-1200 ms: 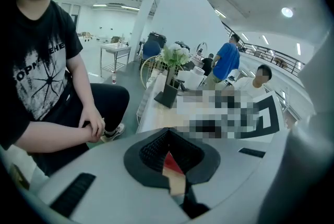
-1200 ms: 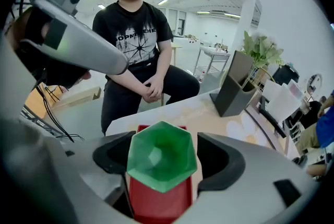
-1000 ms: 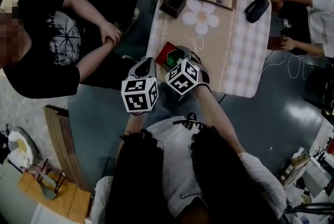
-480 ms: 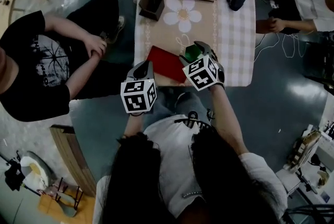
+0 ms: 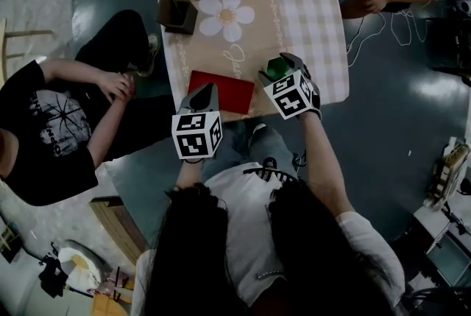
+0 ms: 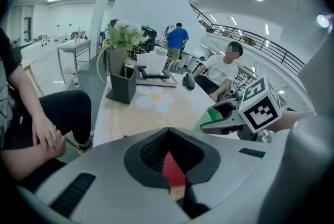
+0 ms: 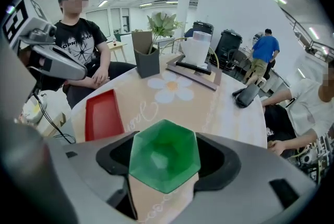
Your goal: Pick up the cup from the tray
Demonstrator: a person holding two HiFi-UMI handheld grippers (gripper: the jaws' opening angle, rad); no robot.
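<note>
On the flower-print surface (image 5: pixel 294 27), the red tray (image 5: pixel 221 90) is seen empty at the near edge. The green cup (image 5: pixel 277 68) is clamped in the right gripper (image 7: pixel 165 163), beside the tray. The left gripper (image 6: pixel 169 168) is closed on nothing. The pick is judged done.

My right gripper (image 7: pixel 168 163) and left gripper (image 6: pixel 168 157) have smooth, matt grey plastic shells. The left one's black pads (image 6: pixel 148 149) are finely ribbed (rubbery-looking, though I can't be sure). The cup (image 7: pixel 164 152) is translucent green plastic, faceted and glossy. The tray (image 7: pixel 103 113) is smooth red plastic with little shine. The tablecloth (image 5: pixel 294 20) looks like printed cloth, matt. The vase (image 7: pixel 147 53) is dark and matt. The floor (image 5: pixel 383 123) is glossy.
</note>
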